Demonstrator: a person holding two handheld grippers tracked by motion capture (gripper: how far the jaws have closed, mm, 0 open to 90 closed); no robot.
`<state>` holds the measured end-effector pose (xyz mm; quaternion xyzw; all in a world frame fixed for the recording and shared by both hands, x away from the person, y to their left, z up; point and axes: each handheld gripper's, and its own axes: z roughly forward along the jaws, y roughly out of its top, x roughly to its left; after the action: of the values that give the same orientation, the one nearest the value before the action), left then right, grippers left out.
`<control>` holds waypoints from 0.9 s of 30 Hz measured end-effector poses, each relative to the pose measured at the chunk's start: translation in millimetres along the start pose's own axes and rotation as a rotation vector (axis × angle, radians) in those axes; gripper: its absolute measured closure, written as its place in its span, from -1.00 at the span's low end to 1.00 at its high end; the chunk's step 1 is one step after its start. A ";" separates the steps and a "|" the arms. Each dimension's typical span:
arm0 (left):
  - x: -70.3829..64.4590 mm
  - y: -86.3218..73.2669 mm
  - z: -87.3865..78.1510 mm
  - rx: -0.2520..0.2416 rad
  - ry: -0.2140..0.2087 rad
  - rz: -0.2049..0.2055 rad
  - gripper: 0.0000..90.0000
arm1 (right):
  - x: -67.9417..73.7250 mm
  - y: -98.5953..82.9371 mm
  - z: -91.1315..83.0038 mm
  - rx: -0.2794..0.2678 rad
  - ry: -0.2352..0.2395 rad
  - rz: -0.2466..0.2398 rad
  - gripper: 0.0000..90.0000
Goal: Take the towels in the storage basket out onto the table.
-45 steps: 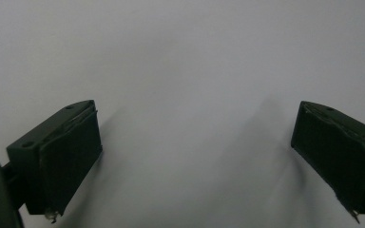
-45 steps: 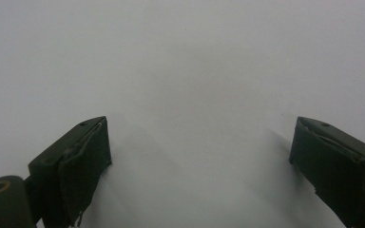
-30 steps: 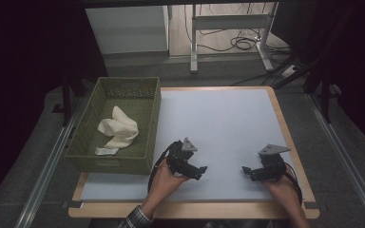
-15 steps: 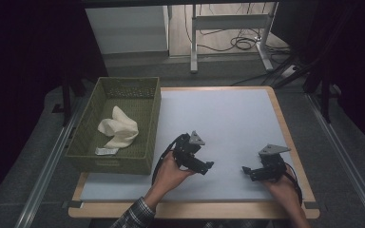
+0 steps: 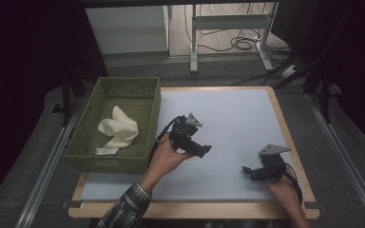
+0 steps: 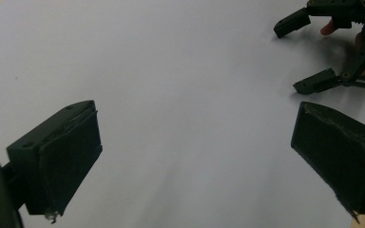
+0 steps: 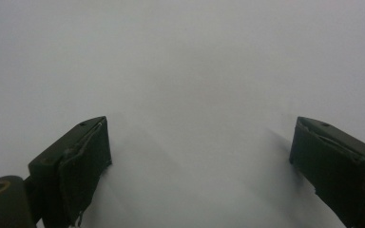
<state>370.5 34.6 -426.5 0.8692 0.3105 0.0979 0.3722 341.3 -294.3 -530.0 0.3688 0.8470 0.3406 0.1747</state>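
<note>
My left gripper (image 5: 203, 150) is held a little above the white table mat (image 5: 233, 118), just right of a green basket, jaws pointing right. In the left gripper view its jaws (image 6: 199, 142) stand wide open with bare mat between them, and the right gripper (image 6: 342, 71) shows at the top right. My right gripper (image 5: 248, 173) rests low near the table's front right corner, pointing left. In its own view it (image 7: 199, 152) is open over plain mat, holding nothing.
A green woven basket (image 5: 85, 145) stands at the table's left side, holding a crumpled cream cloth (image 5: 119, 130) and a small white packet (image 5: 105, 151). The table has a wooden rim (image 5: 285, 126). Desk legs and cables (image 5: 237, 42) lie on the floor beyond.
My left gripper has moved away from the person and slightly right, toward the middle of the mat. The right gripper has stayed in place.
</note>
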 end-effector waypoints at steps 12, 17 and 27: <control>33.4 5.2 -25.5 -0.016 0.054 -0.007 -0.94 | 0.1 0.0 0.0 0.000 -0.001 0.000 -0.86; 47.0 3.8 -33.3 -0.012 0.090 -0.007 -0.94 | 0.1 0.0 0.0 0.000 0.000 0.001 -0.86; 74.1 -4.5 -52.3 -0.019 0.156 -0.043 -0.94 | 0.1 0.0 0.0 -0.001 0.000 0.001 -0.86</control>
<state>405.8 113.1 -397.4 0.8484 0.3561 0.1602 0.3574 341.2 -294.2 -530.0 0.3690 0.8467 0.3410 0.1748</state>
